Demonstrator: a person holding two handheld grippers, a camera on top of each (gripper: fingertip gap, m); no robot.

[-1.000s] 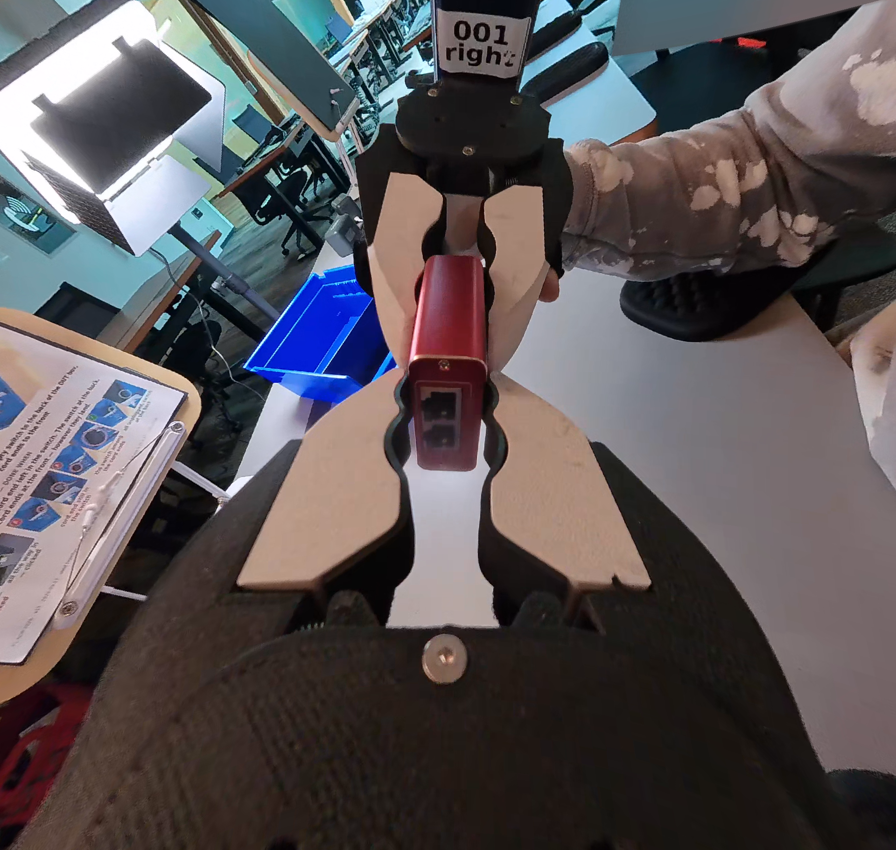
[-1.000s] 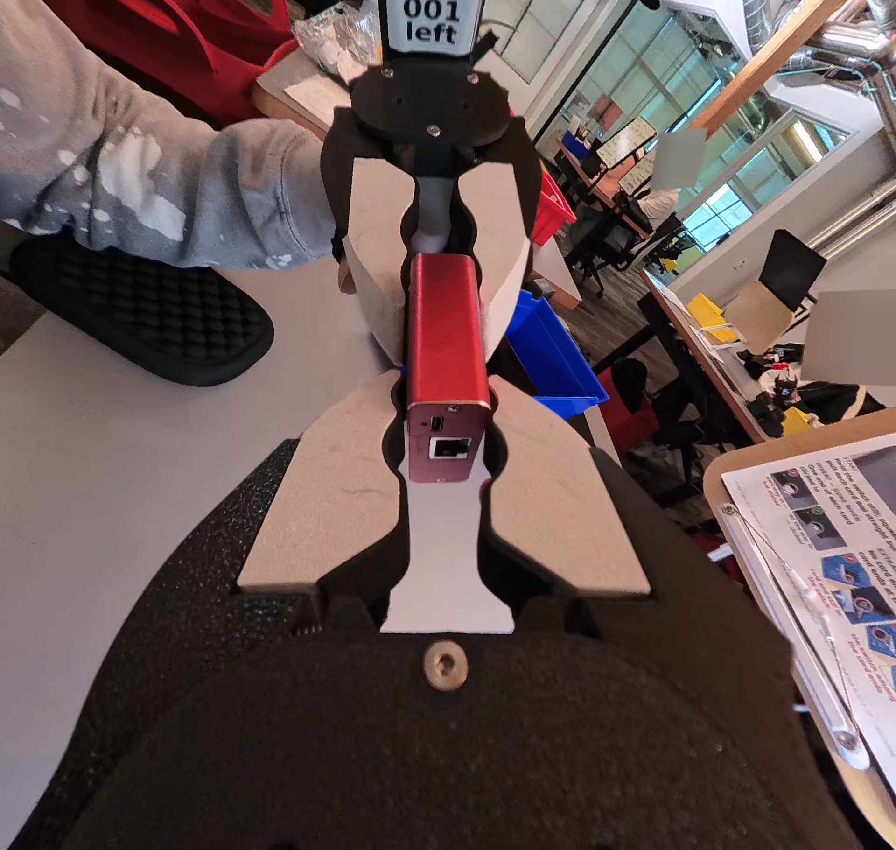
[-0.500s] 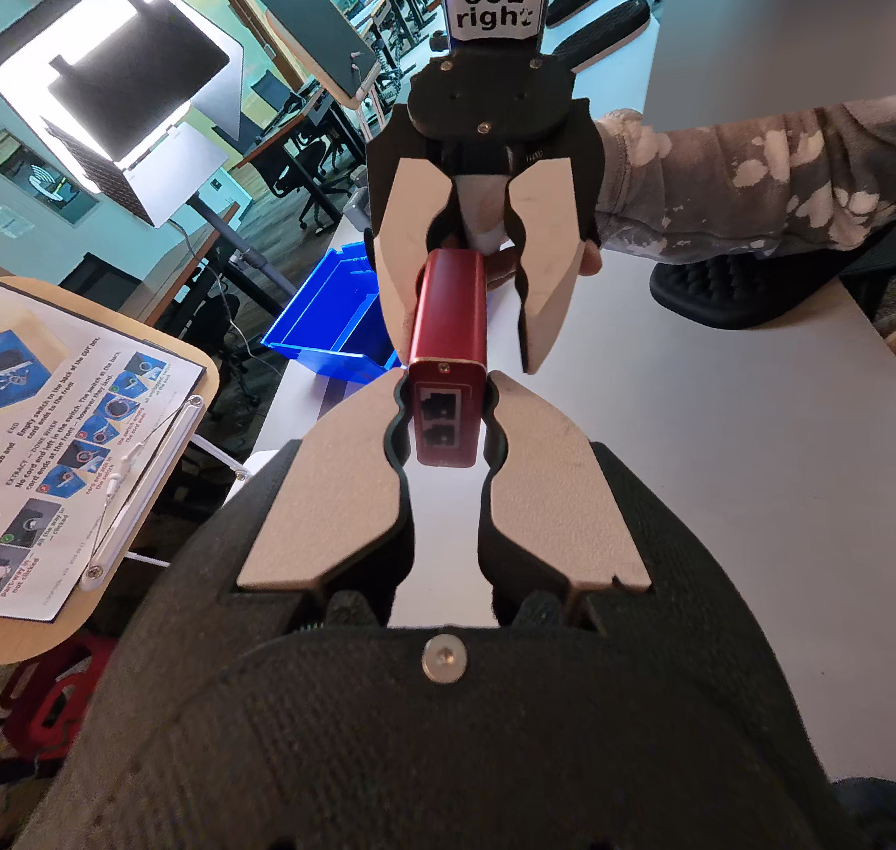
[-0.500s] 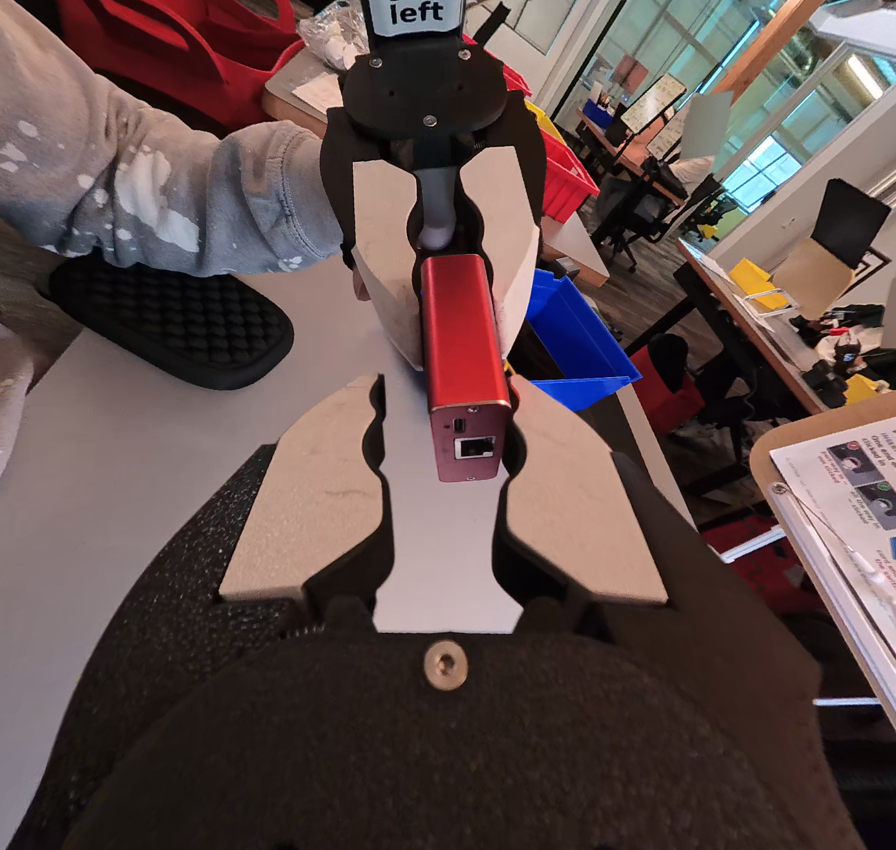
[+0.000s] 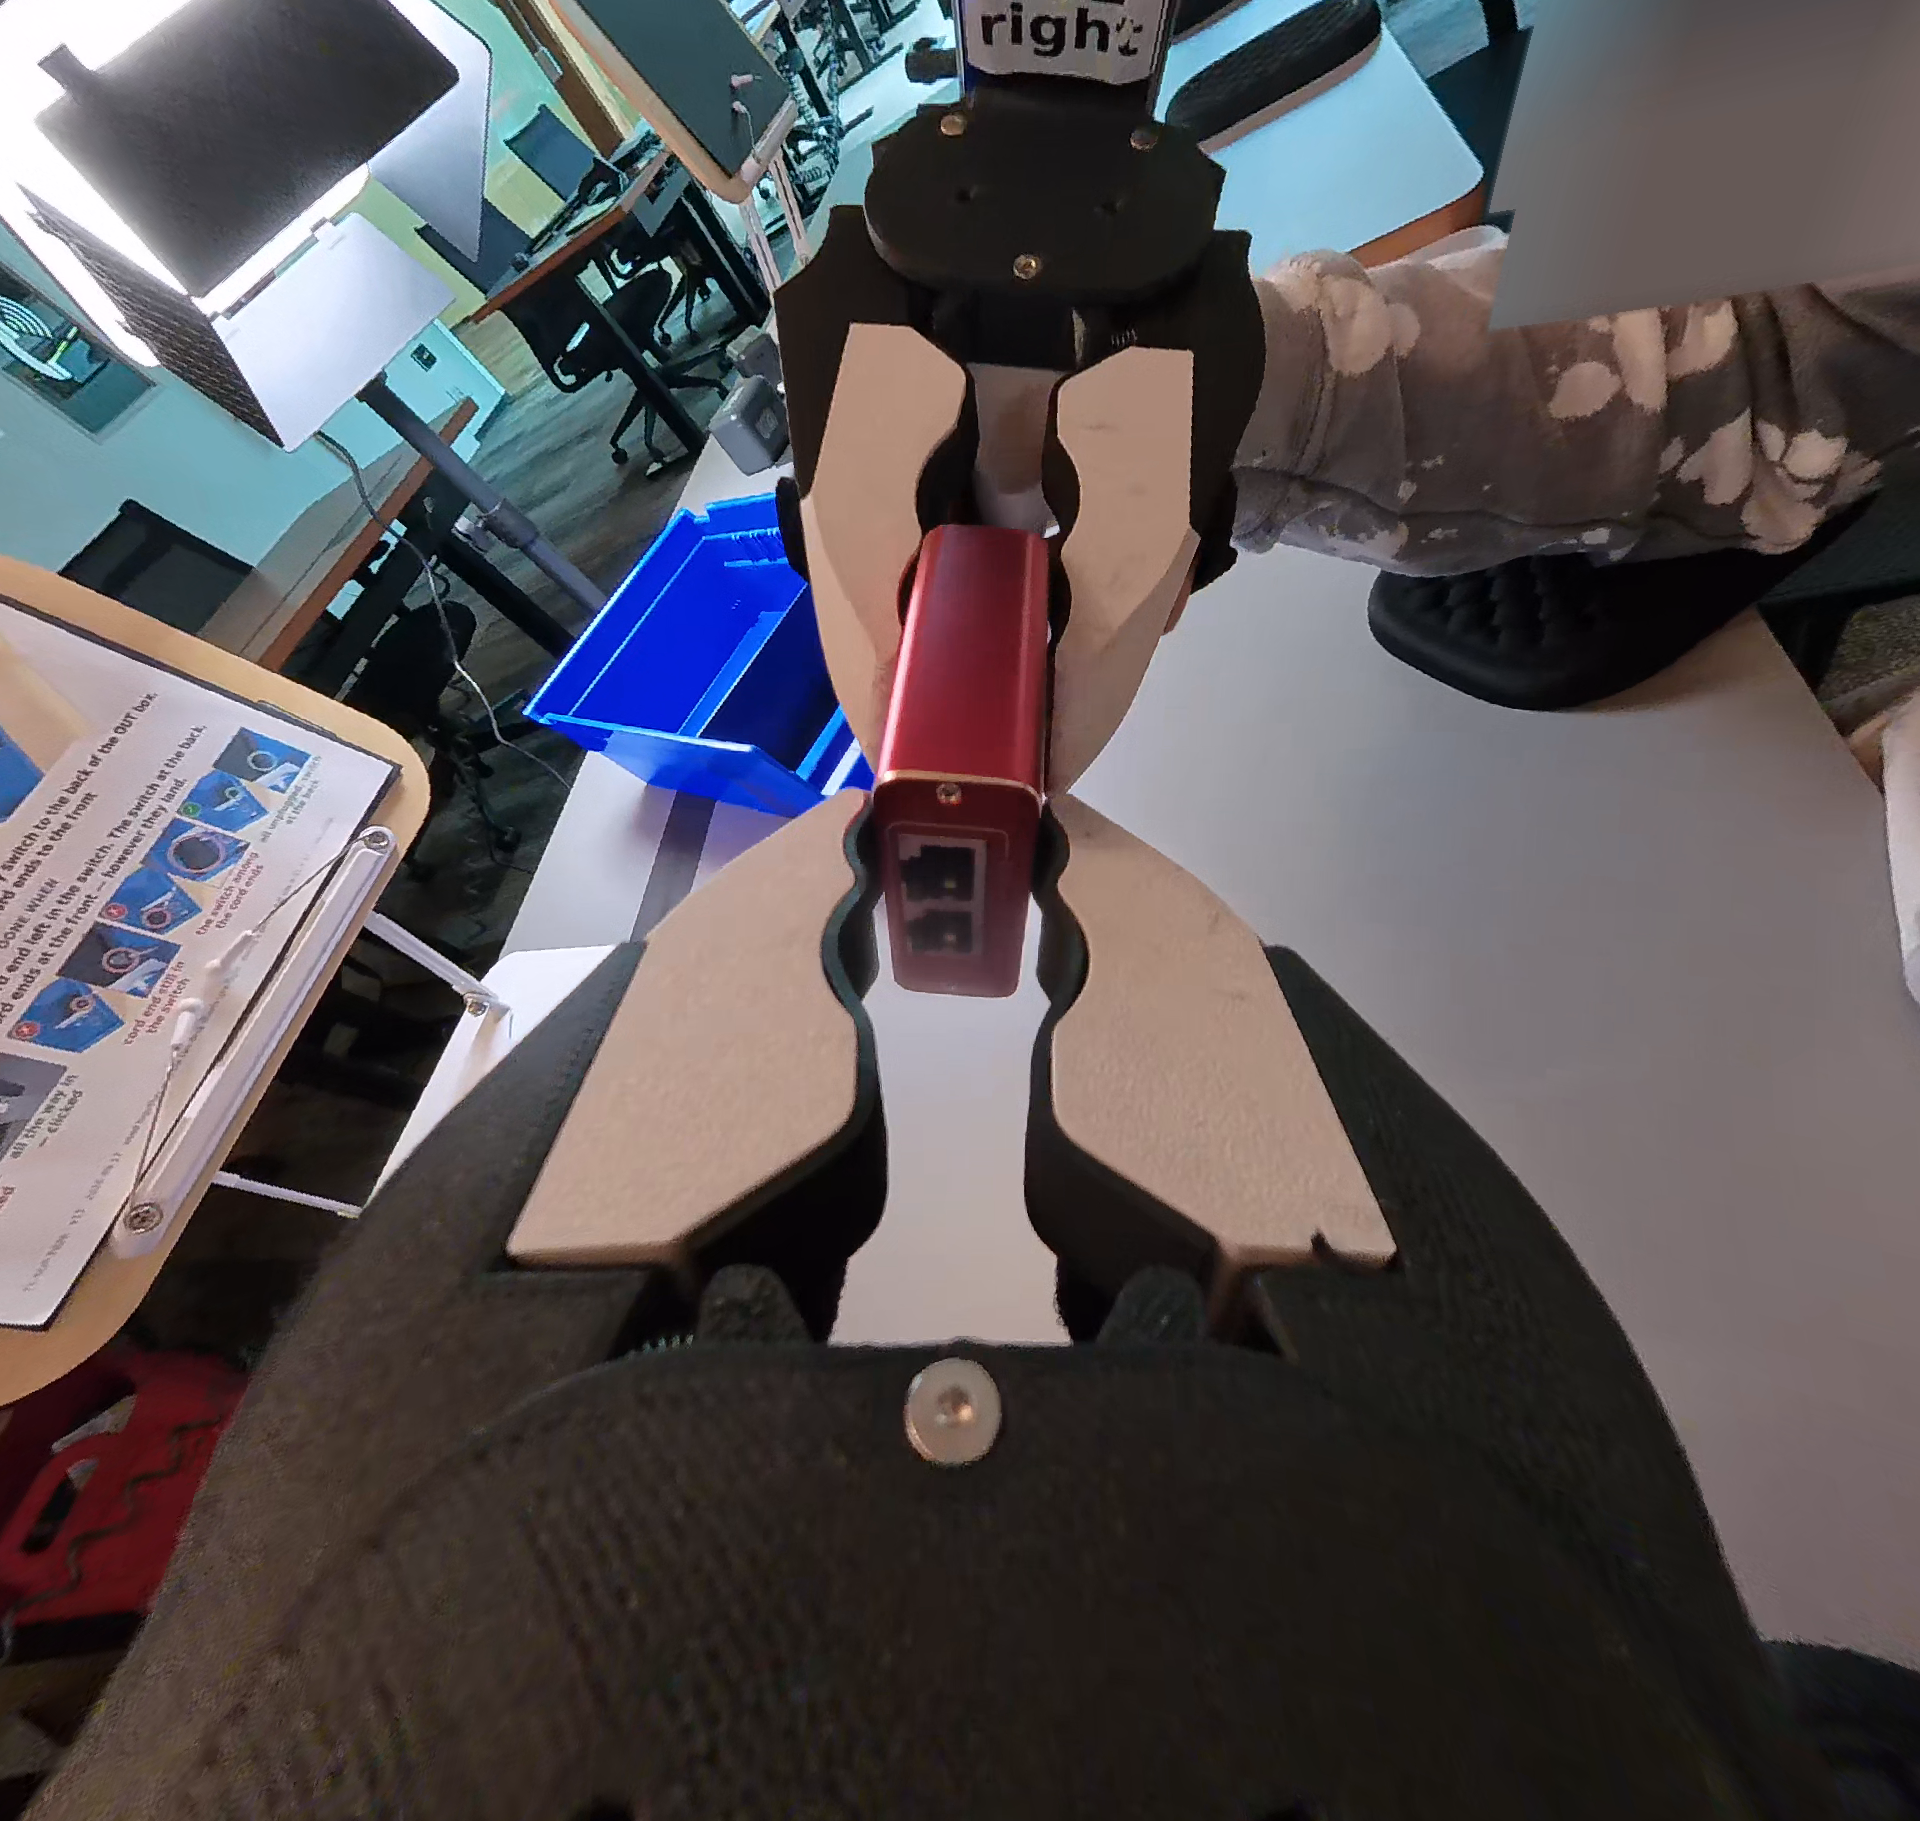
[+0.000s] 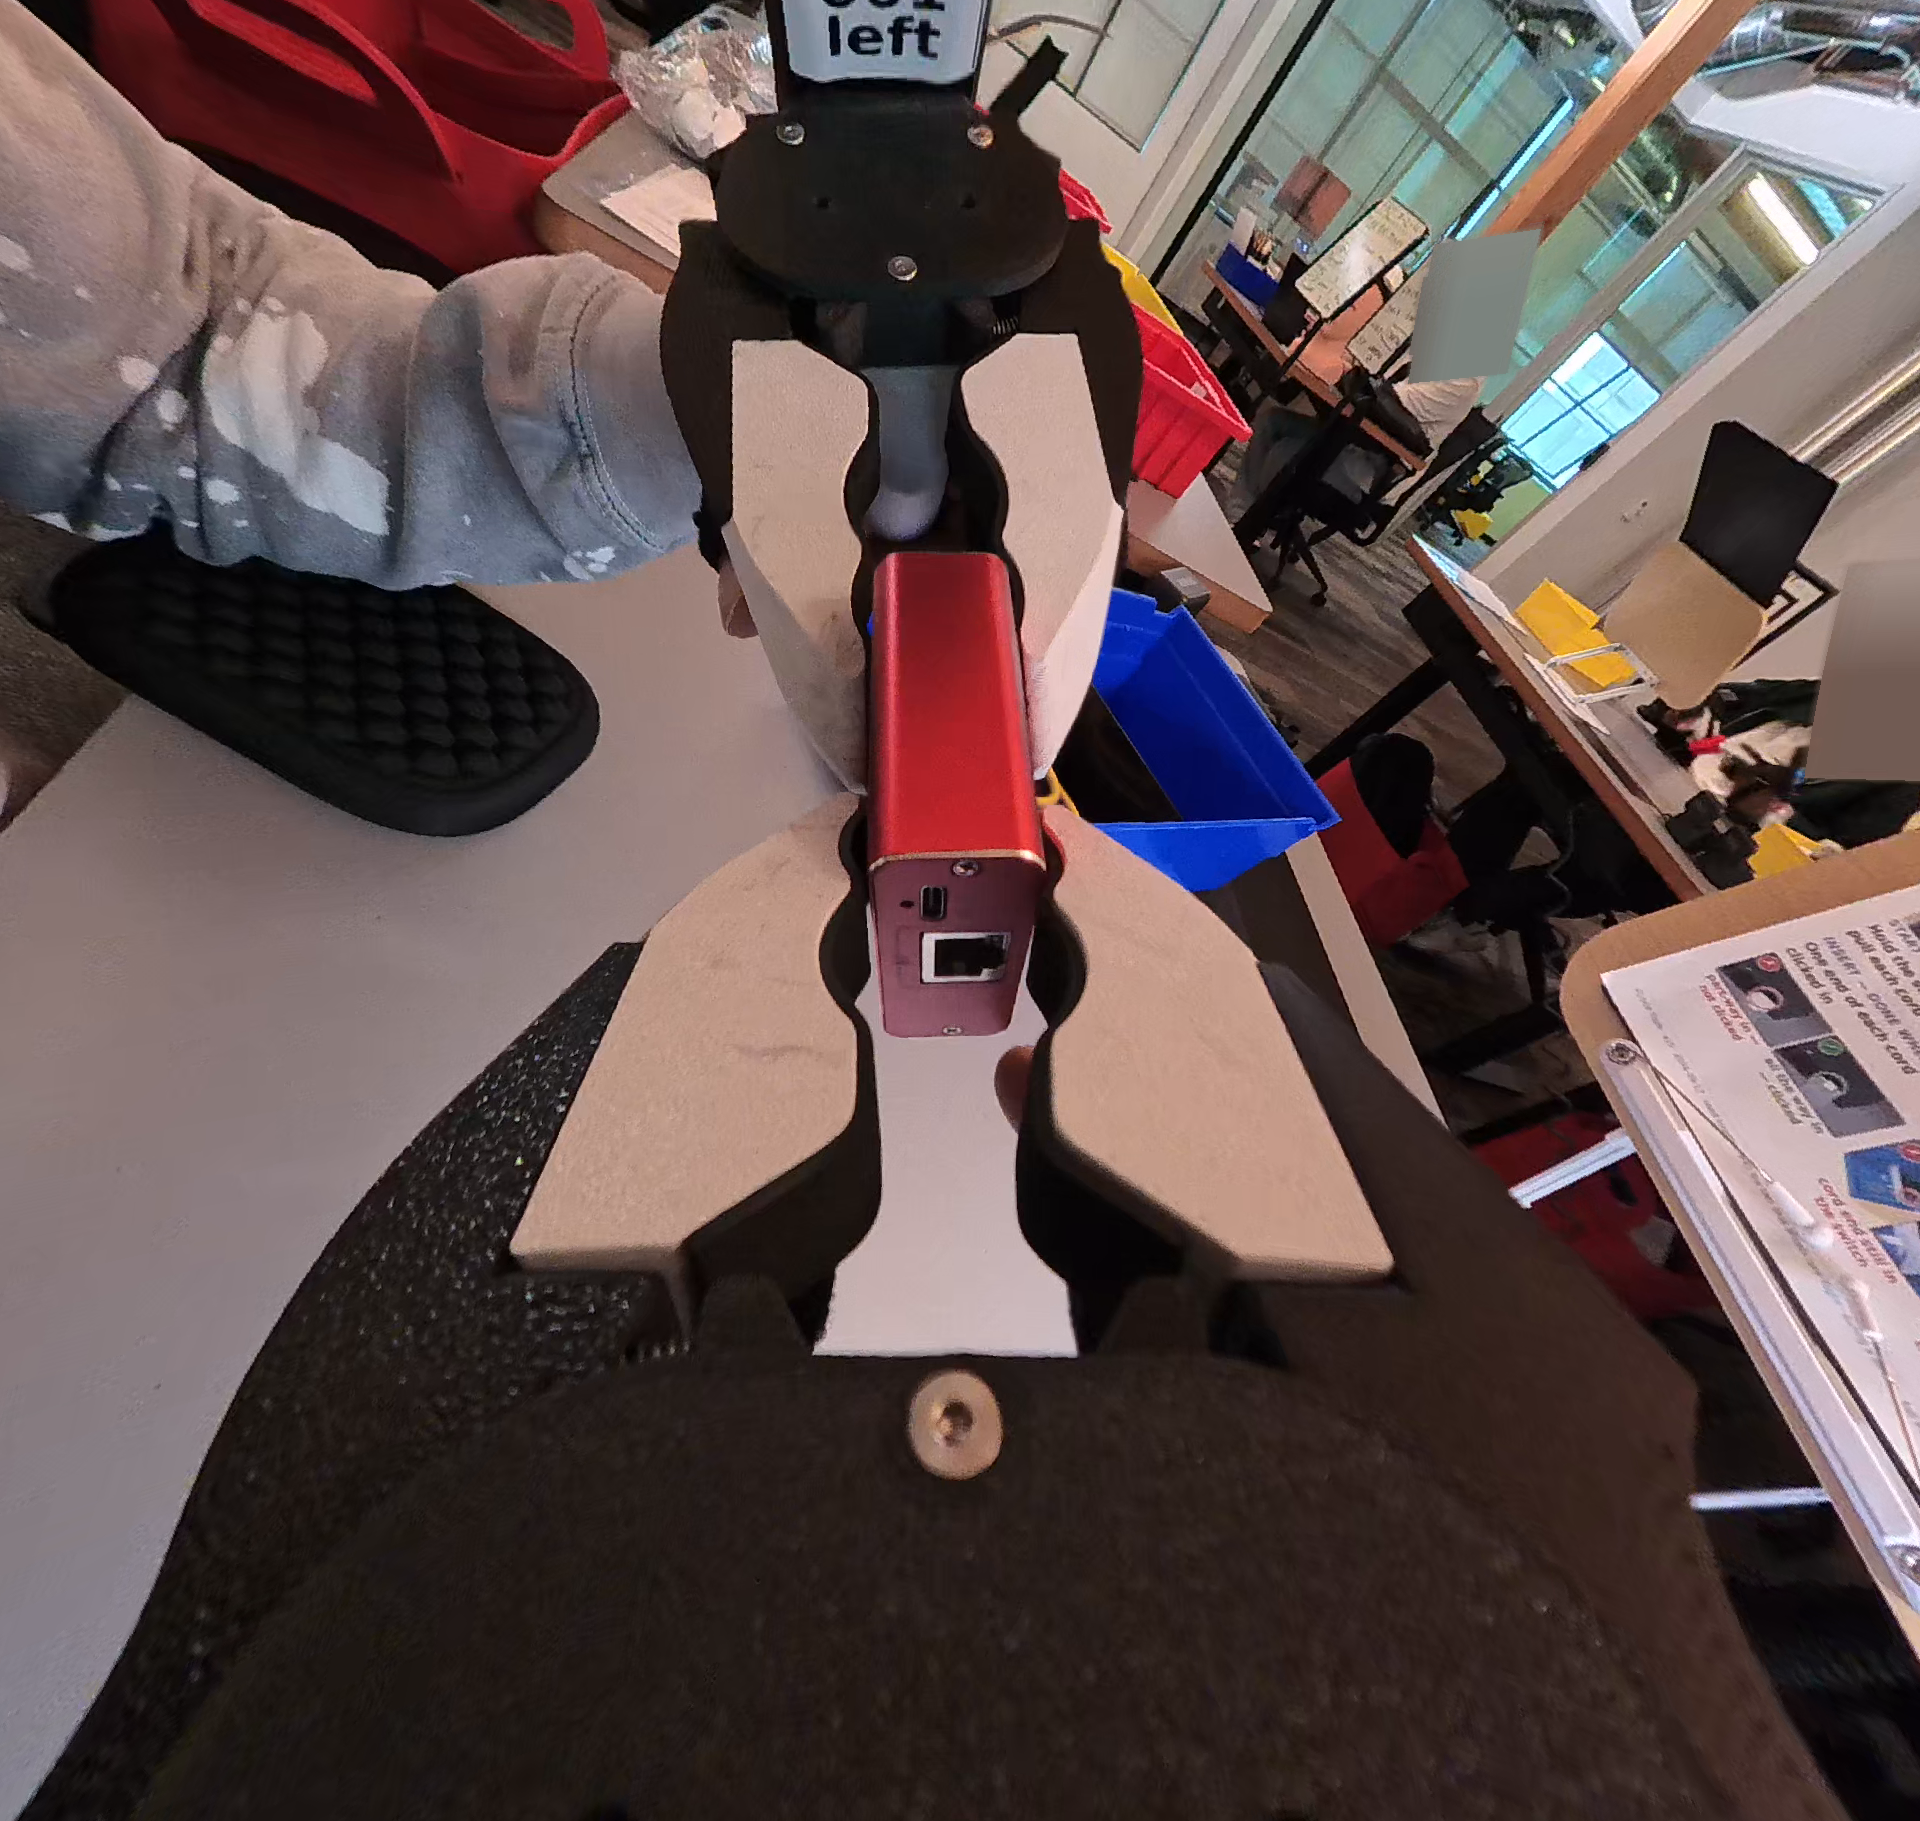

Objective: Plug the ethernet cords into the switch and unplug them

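A red metal switch (image 5: 961, 691) is held in the air over the white table (image 5: 1455, 992), gripped from both ends. My left gripper (image 5: 956, 815) is shut on the end with two empty dark ports. My right gripper (image 6: 951, 821) is shut on the opposite end of the switch (image 6: 951, 711), which has one light-rimmed port and a small slot. Each gripper faces the other: the right gripper shows at the top of the left wrist view (image 5: 1023, 566), and the left gripper at the top of the right wrist view (image 6: 925, 628). No ethernet cord is in view.
A blue bin (image 5: 707, 670) stands at the table's far edge, also in the right wrist view (image 6: 1195, 732). A black padded rest (image 6: 312, 691) lies on the table. An instruction sheet on a wooden board (image 5: 156, 940) stands beside the table. A person's sleeve (image 5: 1558, 421) reaches in.
A second ago both grippers held the switch. Half a second ago my right gripper's jaws stood apart from it. Now they are shut on it again and the switch sits straight.
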